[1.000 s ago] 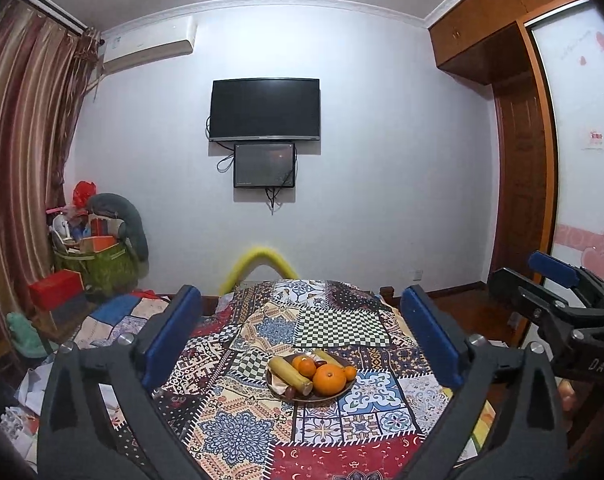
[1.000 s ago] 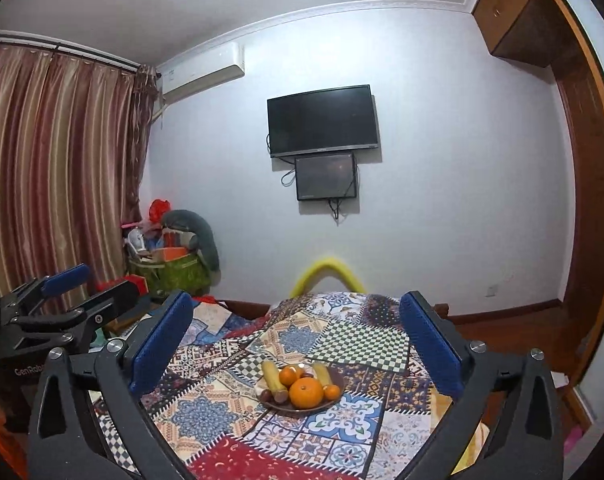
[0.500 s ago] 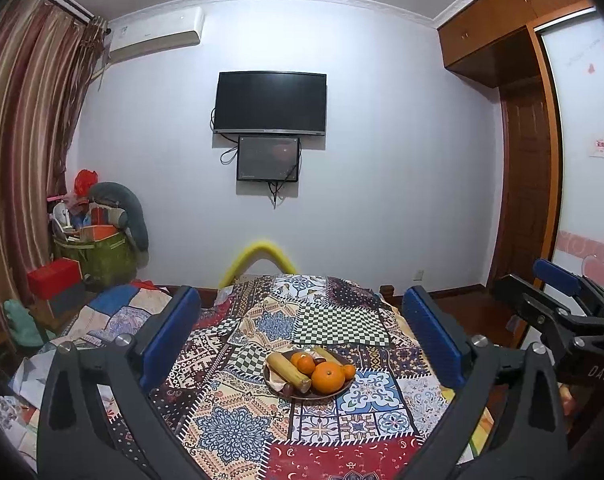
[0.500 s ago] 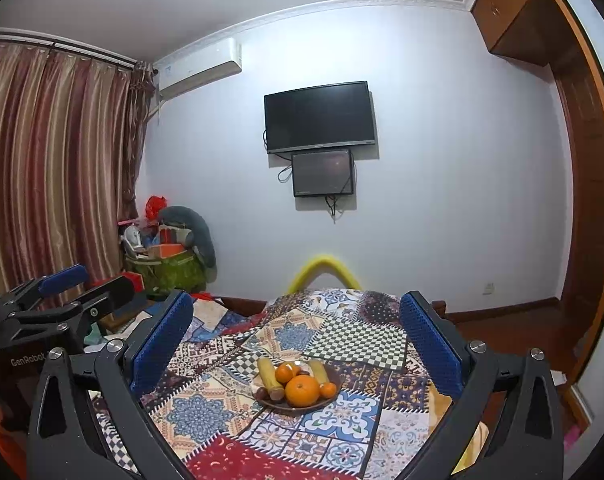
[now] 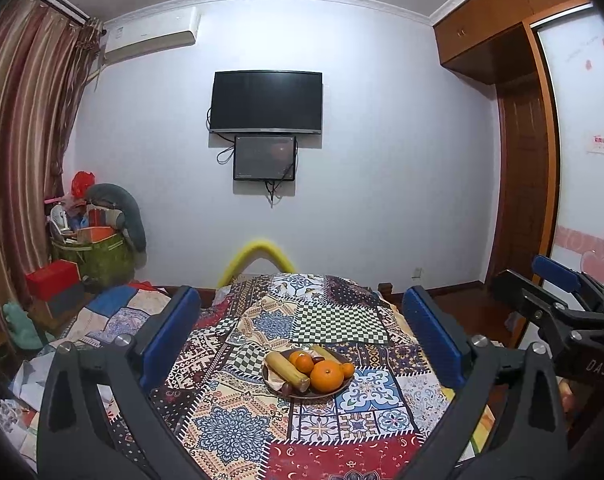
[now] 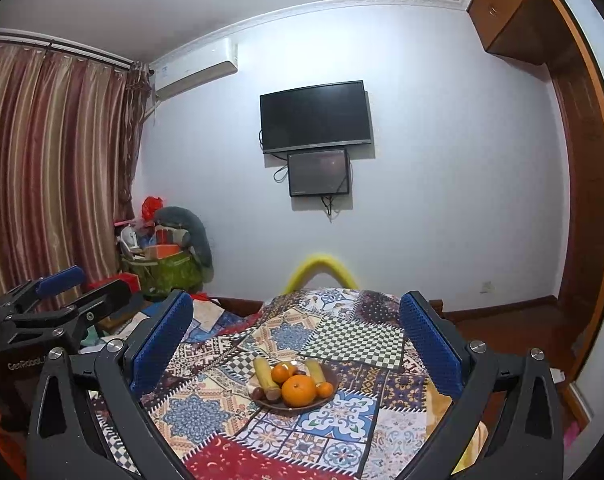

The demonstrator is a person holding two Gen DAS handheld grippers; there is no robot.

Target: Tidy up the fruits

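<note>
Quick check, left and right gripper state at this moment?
Left gripper: open, holding nothing, above the patchwork cloth.
Right gripper: open, holding nothing; the fruit plate sits untouched ahead.

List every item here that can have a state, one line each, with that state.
left gripper: open, empty, above the table
right gripper: open, empty, above the table
plate: on the patchwork tablecloth, full of fruit
large orange: on the plate, at its front
corn cob: lying on the plate, left side
television: screen dark
small screen: dark
curtain: drawn
</note>
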